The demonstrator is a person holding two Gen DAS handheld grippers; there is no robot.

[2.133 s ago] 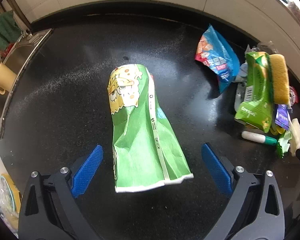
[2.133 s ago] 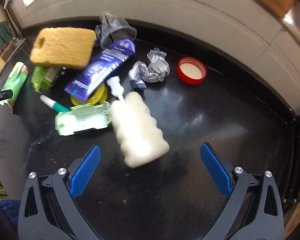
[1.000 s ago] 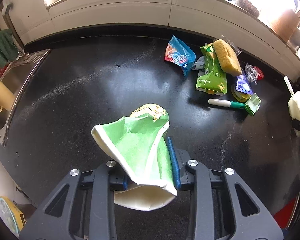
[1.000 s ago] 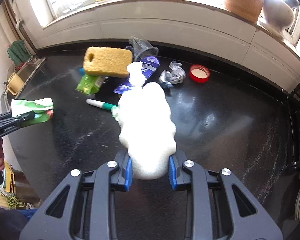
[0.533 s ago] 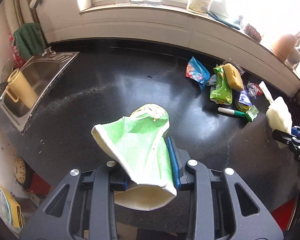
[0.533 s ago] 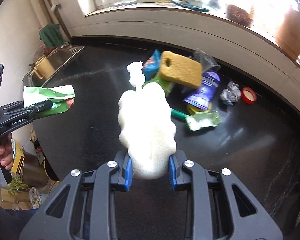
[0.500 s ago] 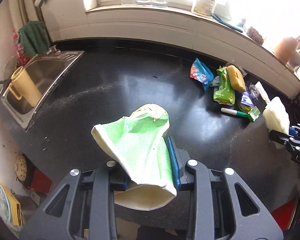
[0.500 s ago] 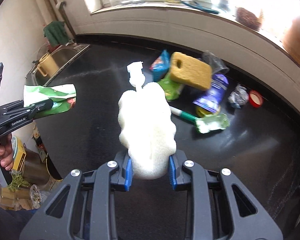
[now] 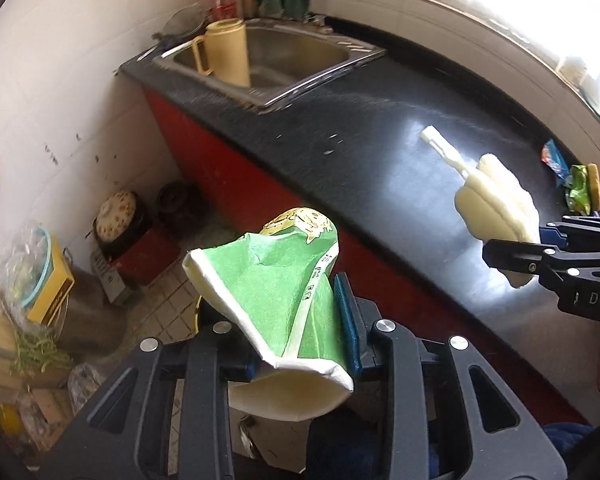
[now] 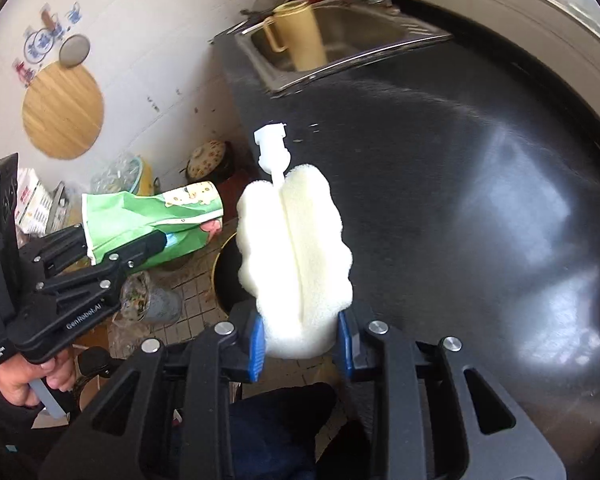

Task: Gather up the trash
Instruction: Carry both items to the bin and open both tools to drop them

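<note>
Left gripper (image 9: 300,316) jaws clamped on the crumpled green snack bag with a yellow cartoon face (image 9: 284,276), pinched low on its folded end so the printed end sticks forward. Right gripper (image 10: 300,338) jaws pressed into the base of the white foam sponge brush head with a white plastic stem (image 10: 296,248), stem pointing forward

Both pieces held off the black stone countertop (image 9: 380,128), past its edge and over the tiled floor (image 9: 168,308); my read: carry to a bin

Right wrist view only: a dark round bin with a yellow rim (image 10: 224,276) on the floor just beyond the sponge, likely the drop target

Left wrist view only: leftover wrappers and a yellow sponge (image 9: 580,188) far along the counter, so more to collect. Steel sink (image 9: 292,56) with a yellow mug (image 9: 228,52) shows in both
</note>
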